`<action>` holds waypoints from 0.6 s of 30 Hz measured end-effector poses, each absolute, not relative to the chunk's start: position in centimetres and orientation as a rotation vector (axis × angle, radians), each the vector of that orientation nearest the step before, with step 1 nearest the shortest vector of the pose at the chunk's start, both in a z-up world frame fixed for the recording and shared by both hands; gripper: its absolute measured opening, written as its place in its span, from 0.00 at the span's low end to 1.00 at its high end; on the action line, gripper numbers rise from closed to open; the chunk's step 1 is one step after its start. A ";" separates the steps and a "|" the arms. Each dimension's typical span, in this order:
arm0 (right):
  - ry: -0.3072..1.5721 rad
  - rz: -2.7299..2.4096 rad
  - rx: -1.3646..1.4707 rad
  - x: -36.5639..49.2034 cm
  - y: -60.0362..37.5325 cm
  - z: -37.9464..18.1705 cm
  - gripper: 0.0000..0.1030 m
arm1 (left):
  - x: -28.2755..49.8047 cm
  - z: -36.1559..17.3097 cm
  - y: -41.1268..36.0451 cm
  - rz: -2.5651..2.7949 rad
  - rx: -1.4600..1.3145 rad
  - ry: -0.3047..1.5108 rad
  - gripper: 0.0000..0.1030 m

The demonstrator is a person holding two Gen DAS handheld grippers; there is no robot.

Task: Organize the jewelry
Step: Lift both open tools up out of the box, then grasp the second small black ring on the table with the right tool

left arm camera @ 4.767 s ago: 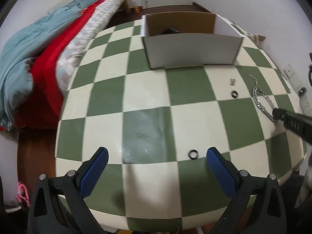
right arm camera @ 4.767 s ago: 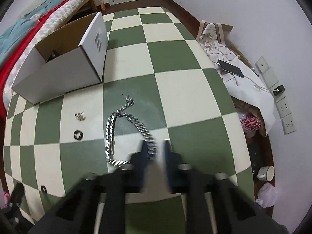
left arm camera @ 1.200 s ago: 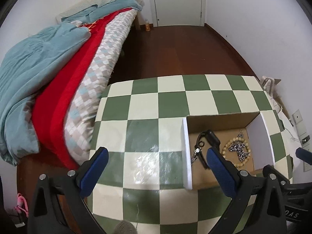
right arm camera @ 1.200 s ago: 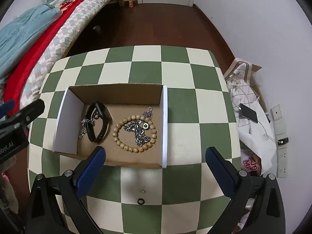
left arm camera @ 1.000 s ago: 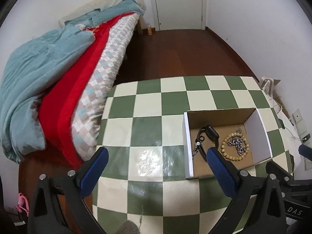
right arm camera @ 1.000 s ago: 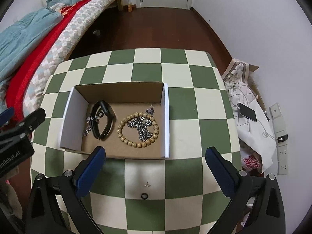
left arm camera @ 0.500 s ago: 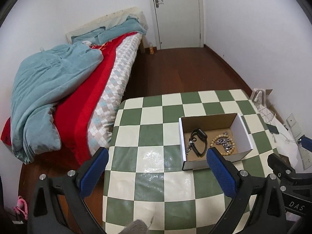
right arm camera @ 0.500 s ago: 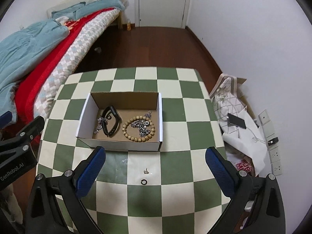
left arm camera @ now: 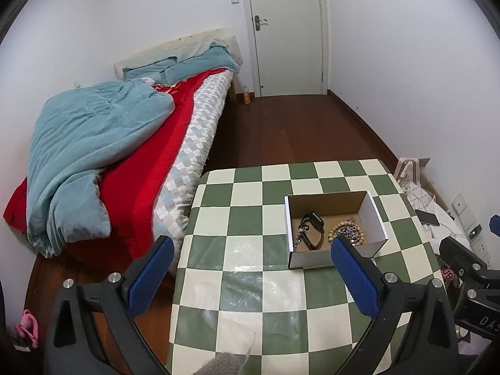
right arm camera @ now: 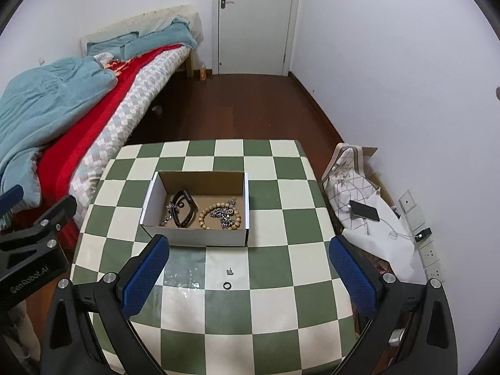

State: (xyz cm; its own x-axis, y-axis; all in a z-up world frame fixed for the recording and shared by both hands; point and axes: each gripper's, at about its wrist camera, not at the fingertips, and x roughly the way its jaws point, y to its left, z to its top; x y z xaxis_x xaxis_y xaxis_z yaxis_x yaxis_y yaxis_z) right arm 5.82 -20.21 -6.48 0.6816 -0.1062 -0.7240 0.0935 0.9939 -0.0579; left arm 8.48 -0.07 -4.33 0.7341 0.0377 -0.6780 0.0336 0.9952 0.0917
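Note:
A white cardboard box [right arm camera: 193, 237] stands on the green-and-cream checkered table [right arm camera: 275, 306]; it also shows in the left wrist view [left arm camera: 315, 262]. Inside lie a black band [right arm camera: 184, 207], a wooden bead bracelet [right arm camera: 204, 215], a silver chain [right arm camera: 223, 214] and a small chain piece [right arm camera: 165, 217]. On the table in front of the box lie a small black ring [right arm camera: 227, 285] and a tiny silver earring [right arm camera: 229, 271]. My right gripper [right arm camera: 248, 273] is open and empty, high above the table. My left gripper [left arm camera: 248, 268] is open and empty, also held high.
A bed [left arm camera: 131, 168] with a teal duvet and red blanket runs along the table's left side. A bag with a phone [right arm camera: 364, 211] and wall sockets [right arm camera: 432, 257] sit right of the table. A white door [right arm camera: 254, 22] is at the far wall.
Both grippers have risen and pulled back from the box, so more of the room shows. The silver chain that lay on the table 4.8 s ago is now in the box.

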 end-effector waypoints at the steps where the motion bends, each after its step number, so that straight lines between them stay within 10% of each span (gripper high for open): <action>1: 0.805 -0.110 -0.016 5.4 -20.1 -6.2 1.00 | 8.1 -4.2 0.0 0.007 0.099 0.739 0.99; 18: 0.888 -0.146 0.149 4.1 -25.6 -13.8 0.99 | 8.4 -12.3 -1.6 0.249 0.271 0.763 0.99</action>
State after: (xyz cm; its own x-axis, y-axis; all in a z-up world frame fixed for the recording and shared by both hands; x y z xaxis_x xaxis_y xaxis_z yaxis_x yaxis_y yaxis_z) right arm 4.09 -25.63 -13.85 0.6219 -0.0652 -0.7803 0.1886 0.9797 0.0685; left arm 8.36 -1.65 -12.31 0.6968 0.3181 -0.6429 -0.1232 0.9361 0.3296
